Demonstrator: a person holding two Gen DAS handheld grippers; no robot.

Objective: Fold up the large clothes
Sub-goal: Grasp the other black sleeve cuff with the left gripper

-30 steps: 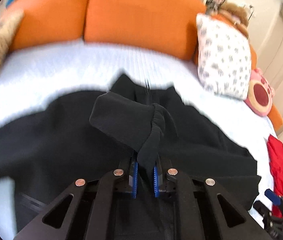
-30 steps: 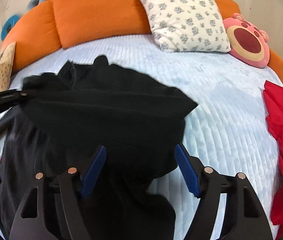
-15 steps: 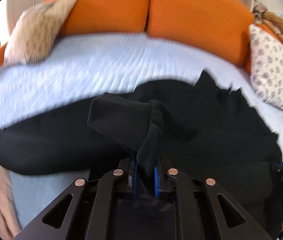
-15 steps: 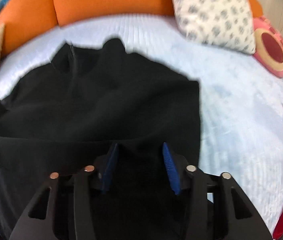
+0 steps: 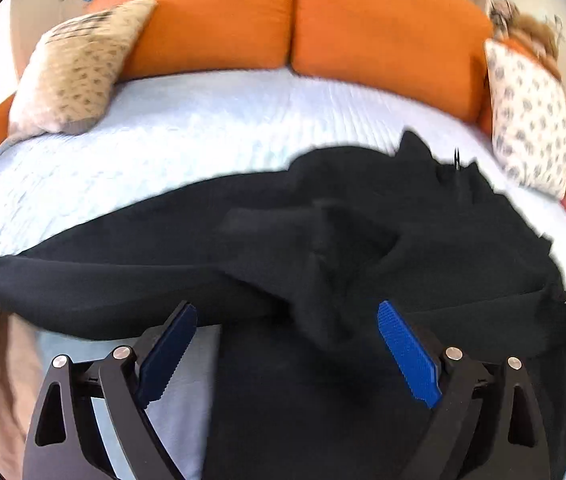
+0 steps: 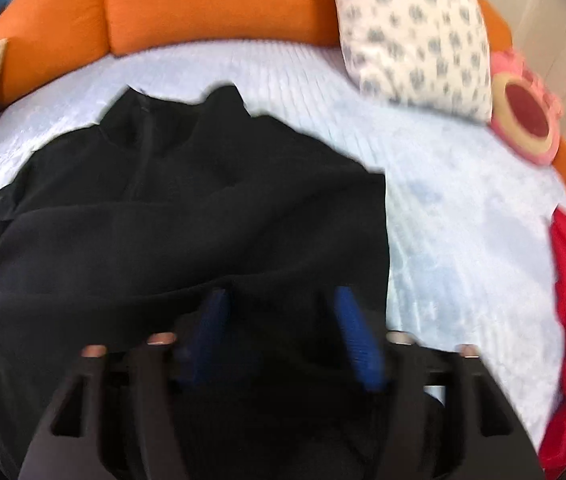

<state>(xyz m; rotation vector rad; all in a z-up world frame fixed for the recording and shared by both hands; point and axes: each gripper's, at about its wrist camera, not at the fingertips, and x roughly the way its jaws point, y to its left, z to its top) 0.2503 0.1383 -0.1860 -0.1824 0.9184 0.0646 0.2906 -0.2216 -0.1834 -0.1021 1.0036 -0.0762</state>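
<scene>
Now | left tongs point(image 5: 287, 344): spread wide, empty, over black jacket point(image 5: 323, 248) | right tongs point(image 6: 283, 328): apart, above jacket's lower part | jacket: spread mid-bed point(image 6: 463, 200), collar toward headboard edge

Both views are fisheye, each looking forward along its own gripper and down over the bed toward the far orange backrest. The left wrist view sits low and close above the near left part of the black garment point(image 5: 363, 248), its left gripper point(image 5: 287, 356) filling the near edge. The right wrist view hangs close over the garment's near right part, right gripper point(image 6: 279, 336) in the foreground. Both share the garment, the pale bedsheet point(image 6: 463, 220), the backrest point(image 5: 295, 20) and the patterned white pillow point(image 6: 415, 32).
</scene>
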